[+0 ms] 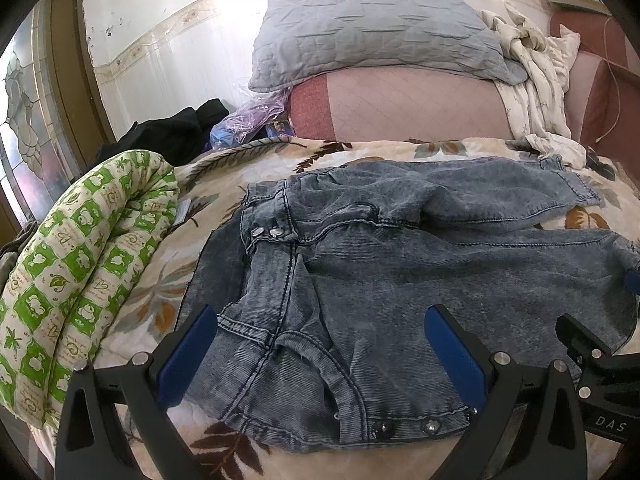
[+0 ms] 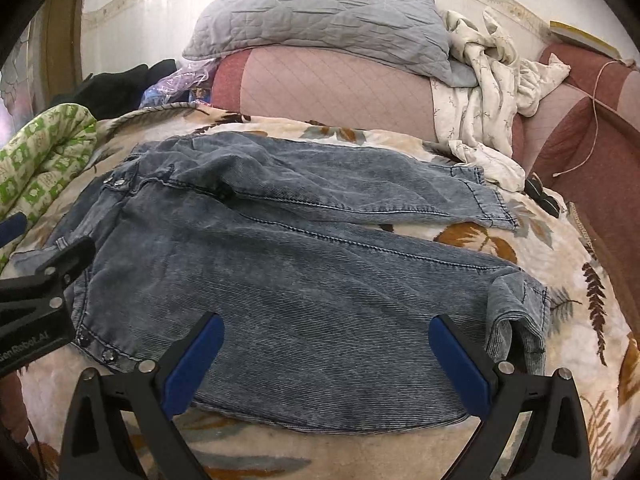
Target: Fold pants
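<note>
Grey-blue denim pants lie spread on a floral blanket, waist to the left, legs running right. In the left wrist view my left gripper is open over the waistband and front pocket, with nothing between its blue pads. In the right wrist view the pants fill the middle. My right gripper is open over the near leg, close to the near edge of the fabric. The far leg's hem lies at the right. The left gripper's black body shows at the left edge.
A rolled green-and-white quilt lies left of the pants. A grey pillow sits on a pink cushion behind. A crumpled white cloth hangs at the back right. Dark clothes and plastic bags lie at the back left.
</note>
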